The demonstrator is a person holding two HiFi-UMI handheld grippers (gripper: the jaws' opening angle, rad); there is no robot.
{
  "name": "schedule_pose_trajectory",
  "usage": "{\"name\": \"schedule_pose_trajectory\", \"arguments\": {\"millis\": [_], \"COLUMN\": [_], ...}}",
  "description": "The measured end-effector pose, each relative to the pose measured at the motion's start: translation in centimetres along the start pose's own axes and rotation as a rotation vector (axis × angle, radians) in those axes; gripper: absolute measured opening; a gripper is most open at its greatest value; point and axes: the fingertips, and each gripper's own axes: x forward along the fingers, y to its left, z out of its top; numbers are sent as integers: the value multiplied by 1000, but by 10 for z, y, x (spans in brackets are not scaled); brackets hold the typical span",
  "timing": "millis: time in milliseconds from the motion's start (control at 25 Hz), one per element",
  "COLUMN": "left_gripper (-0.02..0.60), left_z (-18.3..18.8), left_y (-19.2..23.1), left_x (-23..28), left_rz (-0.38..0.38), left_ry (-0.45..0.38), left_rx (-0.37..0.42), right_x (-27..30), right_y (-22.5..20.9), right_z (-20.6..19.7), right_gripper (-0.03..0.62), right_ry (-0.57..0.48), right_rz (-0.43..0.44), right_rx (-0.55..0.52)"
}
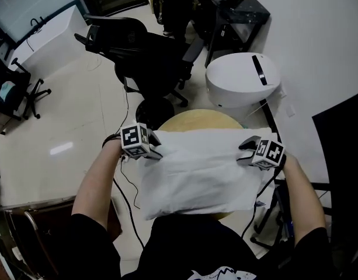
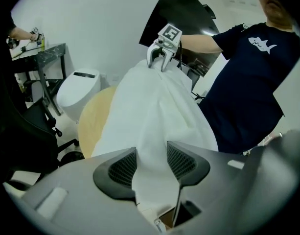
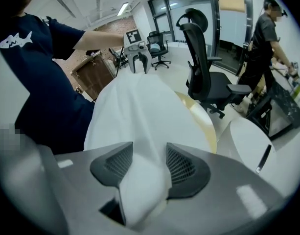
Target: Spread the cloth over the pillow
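Observation:
A white cloth [image 1: 199, 168] lies draped over a puffy shape on a round wooden table [image 1: 193, 120]; the pillow under it is hidden. My left gripper [image 1: 155, 153] is at the cloth's left end and my right gripper [image 1: 244, 156] at its right end. In the left gripper view the left gripper's [image 2: 152, 155] jaws stand wide with a fold of the cloth [image 2: 150, 111] running loosely between them, and the right gripper [image 2: 158, 62] shows at the far end. In the right gripper view the right gripper [image 3: 149, 155] is also wide, with bunched cloth [image 3: 140, 111] between its pads.
A white round appliance [image 1: 243, 77] stands just beyond the table, with a black office chair [image 1: 149, 51] to its left and a black stand [image 1: 237, 16] behind. A dark panel [image 1: 342, 133] is at the right. Another person [image 3: 262, 38] stands by the stand. Cables hang below the table.

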Motion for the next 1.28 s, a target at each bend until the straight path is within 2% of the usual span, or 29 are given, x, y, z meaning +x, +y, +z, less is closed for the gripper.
{"name": "schedule_pose_trajectory", "arguments": {"millis": [80,160,280,320,440,600,800,1000,1280], "left_gripper": [148,104,64,54,6,5,4,2,1], "left_z": [1,4,10,12,19,32,45,36,-2], "left_y": [-5,-9,-15,-18,-29,-50,-105,-168,-235], "left_x": [1,-3,-12,-16,-30,-61,-96,-98,-41], "left_rz": [-11,12,97,125,215,400,601,692,701], "left_ry": [26,45,68,73,73,51,1,-27,-79], "left_rx": [25,56,116,133,172,220,259,222,68], "right_x": [1,-2,-14,-18,-32,-63,-93,-98,-70], "right_y": [5,10,16,18,26,41,81,130,186], "right_z": [-1,0,1,2,6,20,28,20,-12], "right_gripper": [222,195,32,12,12,12,12,12,12], "right_ry": [32,56,76,71,33,-45,-87,-124,-149], "right_rz": [8,-7,-80,-101,-154,-252,-333,-327,-264], "right_rx": [-43,-101,-193,-215,-252,-295,-403,-456,-432]}}
